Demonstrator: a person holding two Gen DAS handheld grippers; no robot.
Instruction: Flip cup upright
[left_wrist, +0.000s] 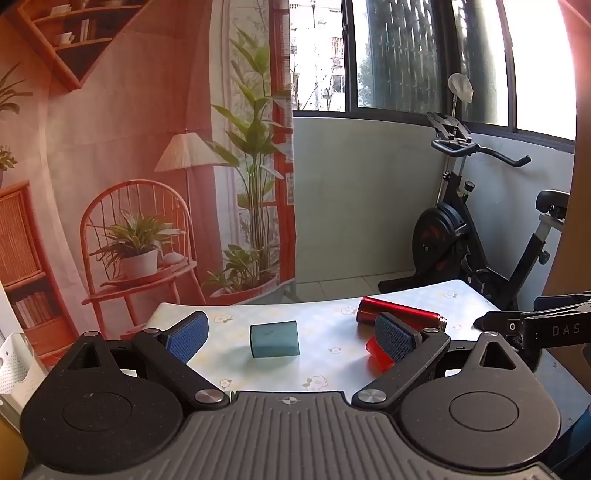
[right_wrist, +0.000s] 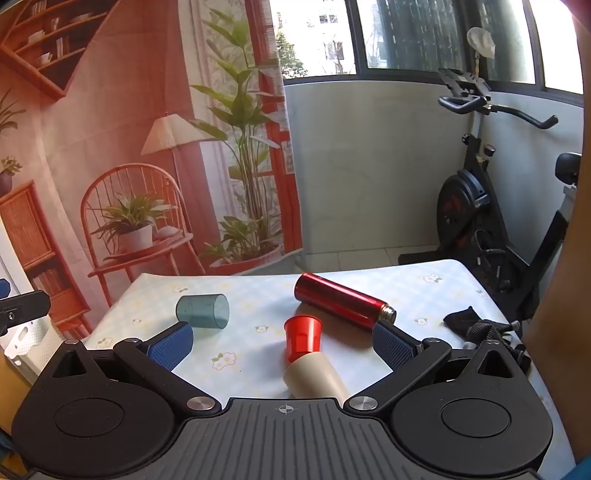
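A teal translucent cup (right_wrist: 203, 310) lies on its side on the floral table; in the left wrist view it (left_wrist: 274, 339) lies between my open fingers, a little ahead of them. A red cup (right_wrist: 302, 334) and a beige cup (right_wrist: 314, 380) lie on their sides, end to end, between the right gripper's fingers. In the left wrist view the red cup (left_wrist: 376, 354) is partly hidden behind my right finger. My left gripper (left_wrist: 291, 338) is open and empty. My right gripper (right_wrist: 282, 345) is open and empty, just above the beige cup.
A red metal bottle (right_wrist: 343, 300) lies on its side behind the red cup. A black cloth and strap (right_wrist: 480, 326) lie at the table's right edge. The table (right_wrist: 424, 295) ends near an exercise bike (right_wrist: 491, 206). A white basket (left_wrist: 14, 365) hangs at left.
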